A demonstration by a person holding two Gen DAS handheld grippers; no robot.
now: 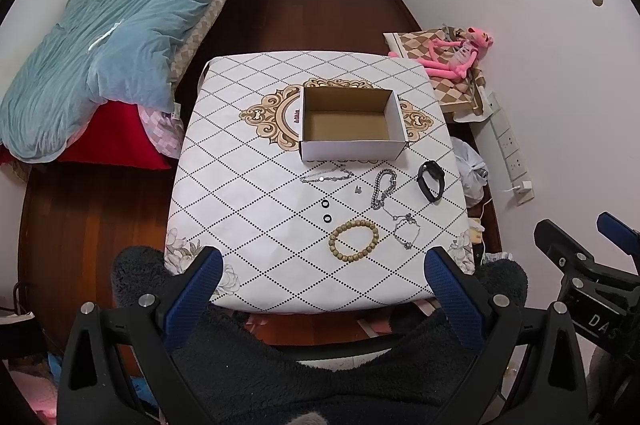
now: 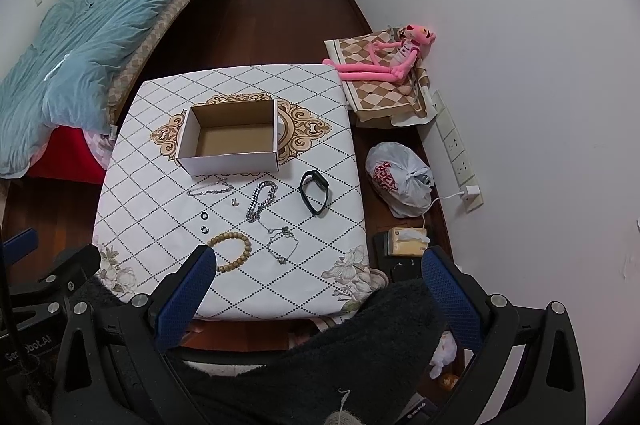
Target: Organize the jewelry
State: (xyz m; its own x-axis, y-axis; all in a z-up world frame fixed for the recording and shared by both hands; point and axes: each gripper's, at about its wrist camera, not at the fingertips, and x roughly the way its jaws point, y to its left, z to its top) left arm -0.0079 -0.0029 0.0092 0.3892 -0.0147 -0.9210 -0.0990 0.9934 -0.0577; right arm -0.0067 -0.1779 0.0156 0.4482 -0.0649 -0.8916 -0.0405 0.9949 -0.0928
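An open, empty cardboard box [image 1: 347, 124] [image 2: 230, 137] stands mid-table. In front of it lie a thin silver chain [image 1: 326, 177] [image 2: 210, 189], a small stud [image 1: 359, 189], a chunky silver chain [image 1: 383, 188] [image 2: 262, 200], a black wristband [image 1: 430, 181] [image 2: 314, 191], two black rings [image 1: 326, 211] [image 2: 204, 221], a wooden bead bracelet [image 1: 353, 239] [image 2: 232, 251] and a fine necklace [image 1: 406, 229] [image 2: 282, 239]. My left gripper [image 1: 324, 265] and right gripper [image 2: 316, 265] are both open and empty, held above the table's near edge.
The table [image 1: 248, 185] has a diamond-pattern cloth. A bed with a blue quilt [image 1: 108, 37] is at left. A pink plush toy [image 2: 384, 59], a white plastic bag [image 2: 400, 181], a tissue box [image 2: 408, 241] and a power strip [image 2: 456, 149] are at right by the wall.
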